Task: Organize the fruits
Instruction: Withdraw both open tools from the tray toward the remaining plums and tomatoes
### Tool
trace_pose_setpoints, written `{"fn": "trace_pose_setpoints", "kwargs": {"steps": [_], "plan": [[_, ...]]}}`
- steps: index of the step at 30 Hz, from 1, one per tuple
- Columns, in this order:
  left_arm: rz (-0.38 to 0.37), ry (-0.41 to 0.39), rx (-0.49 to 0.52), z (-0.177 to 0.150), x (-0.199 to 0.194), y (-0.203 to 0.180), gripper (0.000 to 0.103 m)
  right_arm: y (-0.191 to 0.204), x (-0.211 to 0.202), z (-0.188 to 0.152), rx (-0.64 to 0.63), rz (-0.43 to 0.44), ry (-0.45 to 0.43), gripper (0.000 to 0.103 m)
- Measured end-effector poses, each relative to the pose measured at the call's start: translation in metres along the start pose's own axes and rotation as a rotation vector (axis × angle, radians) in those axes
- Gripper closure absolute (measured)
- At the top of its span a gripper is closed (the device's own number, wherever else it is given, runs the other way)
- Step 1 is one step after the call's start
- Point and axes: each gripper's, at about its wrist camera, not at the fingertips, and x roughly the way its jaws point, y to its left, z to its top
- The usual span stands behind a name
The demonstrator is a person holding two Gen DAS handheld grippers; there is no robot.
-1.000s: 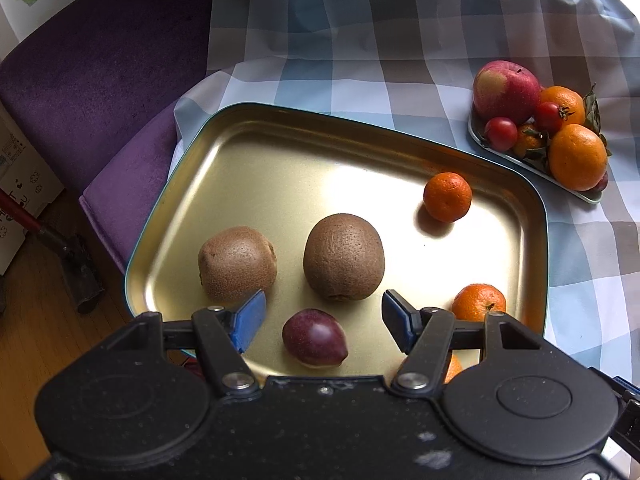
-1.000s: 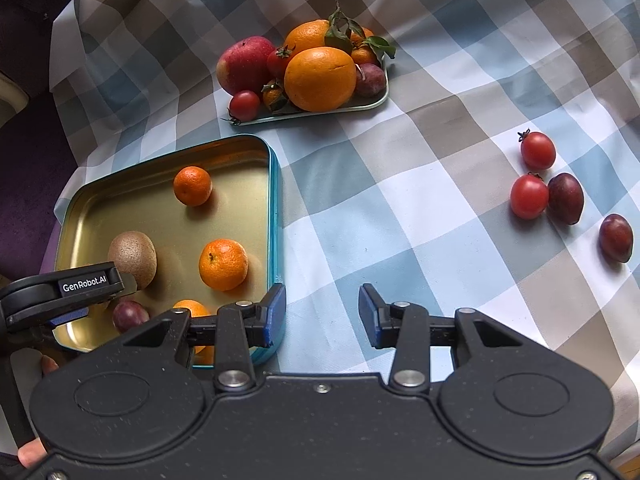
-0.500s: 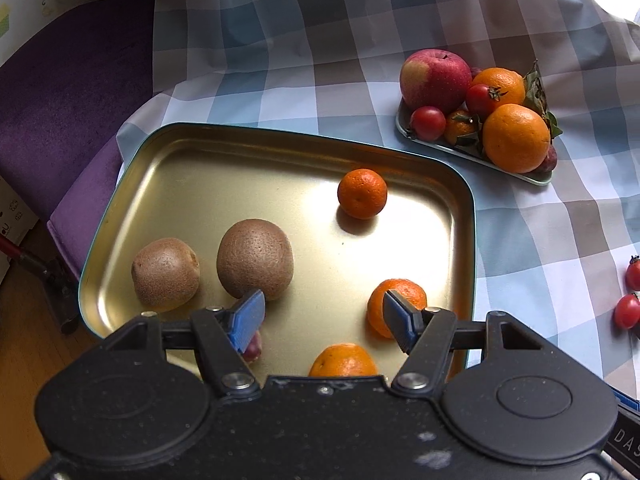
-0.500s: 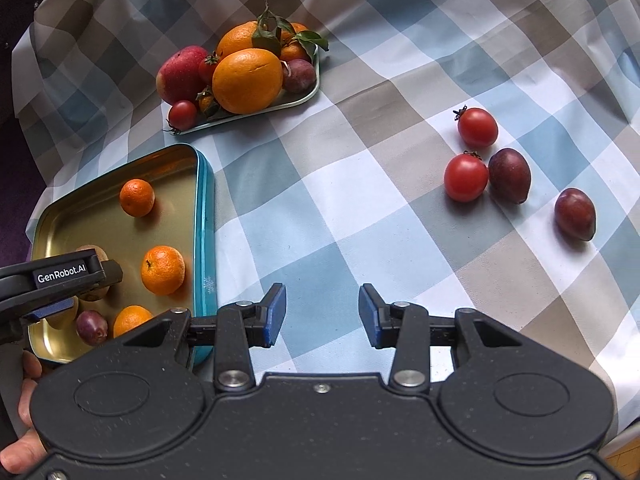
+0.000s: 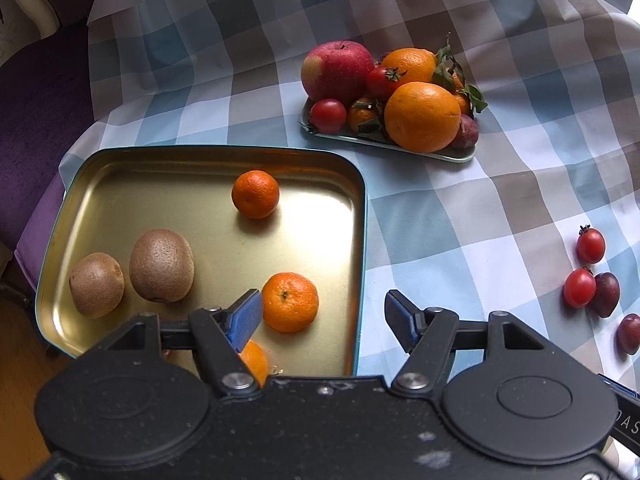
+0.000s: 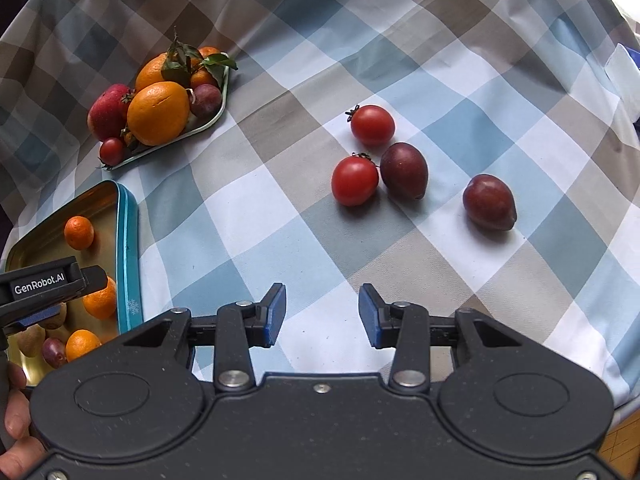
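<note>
Both grippers swung right: left gripper (image 5: 323, 316) gaping, empty, over tray (image 5: 362, 240) right edge; right gripper (image 6: 322, 314) likewise, probably short of the tomatoes (image 6: 354, 180).

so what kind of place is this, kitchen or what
Probably a home dining or living room rather than a kitchen proper: a checked tablecloth covers the table, a purple upholstered seat stands beside it, and fruit lies in a gold tin tray.
</note>
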Motion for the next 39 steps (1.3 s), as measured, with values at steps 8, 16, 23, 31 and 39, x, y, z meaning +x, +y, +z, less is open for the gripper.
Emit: {"fn": "trace_pose_setpoints", "kwargs": {"steps": [8,16,23,31,39], "plan": [[-0.038,-0.022,0.104,-0.004,-0.007,-0.048,0.033,-0.046,-0.009,0.013,0.095,-0.041,-0.023,0.053],[-0.04,-0.043,0.209,-0.013,-0.012,-0.086,0.032,-0.077,-0.018,0.026,0.141,-0.069,-0.053,0.053],[-0.063,-0.028,0.212,-0.014,-0.012,-0.101,0.032,-0.099,-0.017,0.049,0.195,-0.082,-0.078,0.053],[-0.064,-0.022,0.241,-0.017,-0.011,-0.119,0.032,-0.12,0.0,0.06,0.232,-0.065,-0.04,0.053],[-0.057,-0.018,0.261,-0.018,-0.01,-0.131,0.032,-0.124,0.014,0.06,0.24,-0.023,-0.033,0.052]]}}
